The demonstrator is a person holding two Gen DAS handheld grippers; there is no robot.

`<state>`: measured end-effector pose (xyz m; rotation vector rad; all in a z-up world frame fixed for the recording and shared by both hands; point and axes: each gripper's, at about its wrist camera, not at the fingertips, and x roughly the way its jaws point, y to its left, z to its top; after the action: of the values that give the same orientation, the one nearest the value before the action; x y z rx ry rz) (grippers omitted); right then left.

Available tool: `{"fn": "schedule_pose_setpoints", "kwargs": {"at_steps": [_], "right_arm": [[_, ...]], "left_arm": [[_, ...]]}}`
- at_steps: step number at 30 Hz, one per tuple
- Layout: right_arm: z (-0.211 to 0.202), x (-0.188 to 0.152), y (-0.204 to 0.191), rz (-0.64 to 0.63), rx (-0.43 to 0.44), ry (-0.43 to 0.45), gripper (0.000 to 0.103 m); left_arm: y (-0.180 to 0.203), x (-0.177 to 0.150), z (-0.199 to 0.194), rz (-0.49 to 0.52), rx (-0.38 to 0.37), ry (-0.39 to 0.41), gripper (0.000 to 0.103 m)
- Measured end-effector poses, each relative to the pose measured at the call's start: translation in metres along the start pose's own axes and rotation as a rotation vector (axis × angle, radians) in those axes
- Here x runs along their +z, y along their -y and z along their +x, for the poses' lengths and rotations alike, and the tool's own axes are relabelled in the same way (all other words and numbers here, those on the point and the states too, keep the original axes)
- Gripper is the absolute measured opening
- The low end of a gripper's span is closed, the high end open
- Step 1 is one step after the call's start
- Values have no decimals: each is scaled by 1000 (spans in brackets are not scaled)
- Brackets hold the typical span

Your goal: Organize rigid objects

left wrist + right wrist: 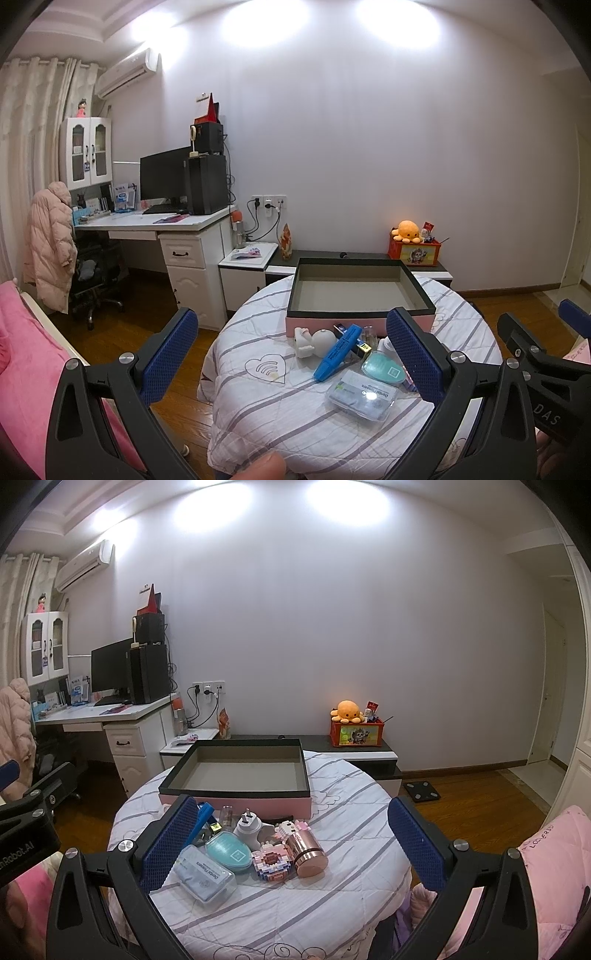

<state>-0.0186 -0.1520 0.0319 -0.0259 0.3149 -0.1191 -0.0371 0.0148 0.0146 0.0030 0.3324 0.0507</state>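
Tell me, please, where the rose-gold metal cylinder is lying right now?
In the right wrist view, the rose-gold cylinder lies on its side on the round table, right of the pixel-block donut, before the pink box.

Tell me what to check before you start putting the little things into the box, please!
1. Left gripper fingers apart and holding nothing: ok.
2. Right gripper fingers apart and holding nothing: ok.
3. Pink box has its top open and nothing visible inside: ok.
4. Items are within view in front of the box, on the quilt-covered table: ok.
5. Rose-gold cylinder stable: not ok, it lies on its side and may roll.
6. Dental flossers case free to lift: cannot tell, the teal oval case sits close against it.
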Motion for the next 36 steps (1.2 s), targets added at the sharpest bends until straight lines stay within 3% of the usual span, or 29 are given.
{"fn": "schedule_pose_setpoints", "kwargs": {"at_steps": [21, 27, 36], "right_arm": [[20, -10, -2, -13, 17, -57, 103], [47, -19, -1, -43, 14, -112, 103], [128, -48, 13, -68, 28, -302, 103]], "left_arm": [[-1, -8, 18, -1, -1, -53, 103], [1, -23, 54, 1, -10, -143, 103], [10, -58, 137, 6, -31, -335, 103]]}}
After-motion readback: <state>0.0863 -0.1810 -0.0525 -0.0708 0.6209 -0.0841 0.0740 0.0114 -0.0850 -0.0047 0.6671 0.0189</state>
